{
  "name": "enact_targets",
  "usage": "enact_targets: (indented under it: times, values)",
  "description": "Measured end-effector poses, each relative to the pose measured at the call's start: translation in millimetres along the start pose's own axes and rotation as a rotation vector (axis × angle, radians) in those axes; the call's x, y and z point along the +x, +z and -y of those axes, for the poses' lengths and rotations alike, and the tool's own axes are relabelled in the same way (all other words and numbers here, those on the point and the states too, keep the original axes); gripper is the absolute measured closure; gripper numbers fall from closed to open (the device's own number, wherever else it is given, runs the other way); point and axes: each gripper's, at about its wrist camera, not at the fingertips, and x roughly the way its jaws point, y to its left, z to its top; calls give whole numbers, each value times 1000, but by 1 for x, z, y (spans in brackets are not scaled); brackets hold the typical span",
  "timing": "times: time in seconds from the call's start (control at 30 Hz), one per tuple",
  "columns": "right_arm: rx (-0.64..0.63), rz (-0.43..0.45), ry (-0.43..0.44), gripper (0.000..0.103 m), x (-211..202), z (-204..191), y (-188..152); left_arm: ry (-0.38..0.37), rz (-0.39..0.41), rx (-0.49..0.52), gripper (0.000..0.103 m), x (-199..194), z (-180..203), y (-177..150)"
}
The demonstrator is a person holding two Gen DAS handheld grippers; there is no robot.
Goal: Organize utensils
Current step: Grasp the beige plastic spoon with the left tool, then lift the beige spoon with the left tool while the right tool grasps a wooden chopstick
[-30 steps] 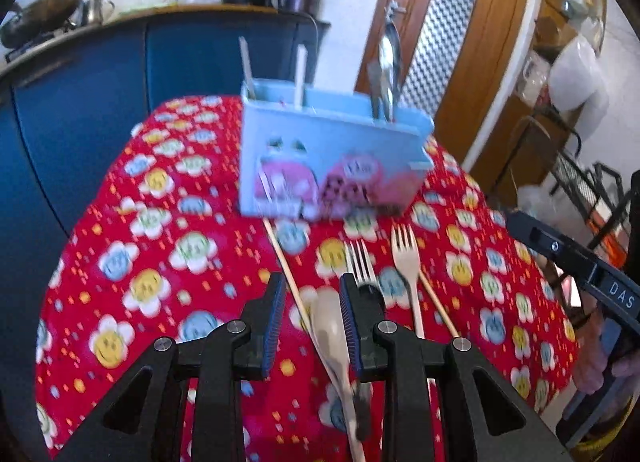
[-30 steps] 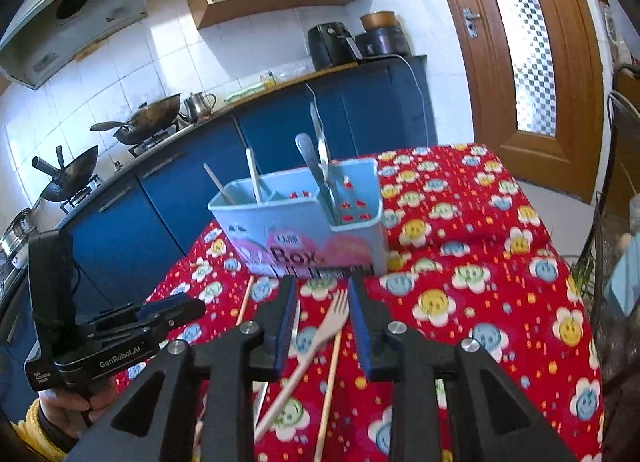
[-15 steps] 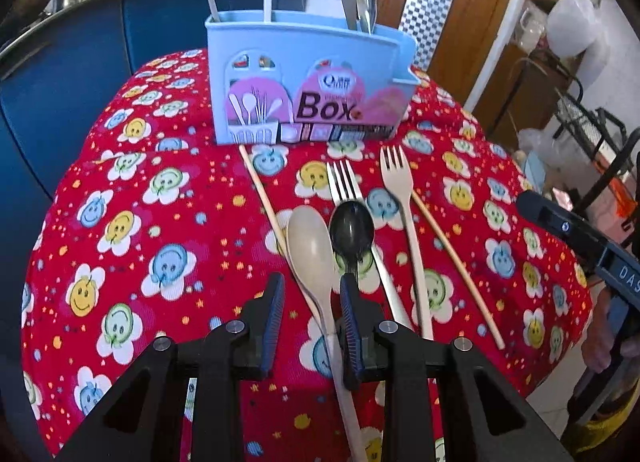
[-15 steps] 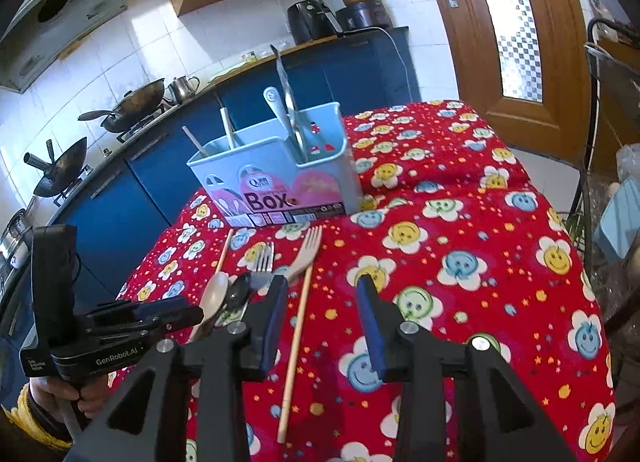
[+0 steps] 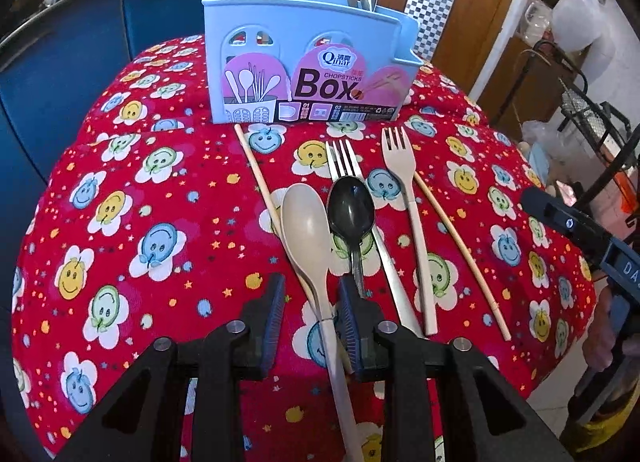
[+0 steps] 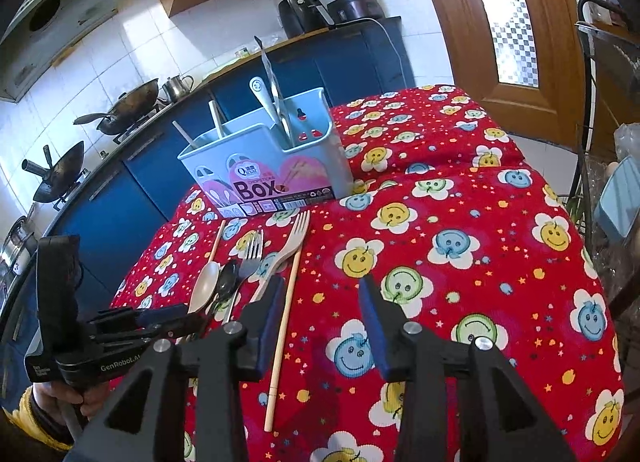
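Blue chopsticks box (image 5: 308, 61) holding upright utensils, left gripper (image 5: 311, 312) and right gripper (image 6: 322, 326) jaws apart, empty.

I count on red flowered tablecloth (image 5: 120, 221): two spoons, beige spoon (image 5: 306, 229) and black spoon (image 5: 351, 207). Two forks, metal fork (image 5: 344, 165) and beige fork (image 5: 400, 159). Two loose chopsticks, left chopstick (image 5: 256, 169), right chopstick (image 5: 460, 250). One blue chopsticks box (image 5: 308, 65); I see four handles sticking out.
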Motion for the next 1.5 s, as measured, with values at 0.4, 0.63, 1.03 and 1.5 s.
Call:
enact_targets:
  times: [0.4,0.63,1.03,1.5]
  values:
    - [-21,-20,-3,62,2,-5,-1,-61,66,-61,94,-16,-15,-1]
    - [-71,-78,-23,62,13,-18,5,-52,162,-103,94,-35,-35,3]
    - [-198,-329,-79,67,62,-45,11,-33,295,-105,95,-49,-54,6]
    - [-332,-586,-136,80,104,-65,32,-49,370,-101,95,-58,-58,20]
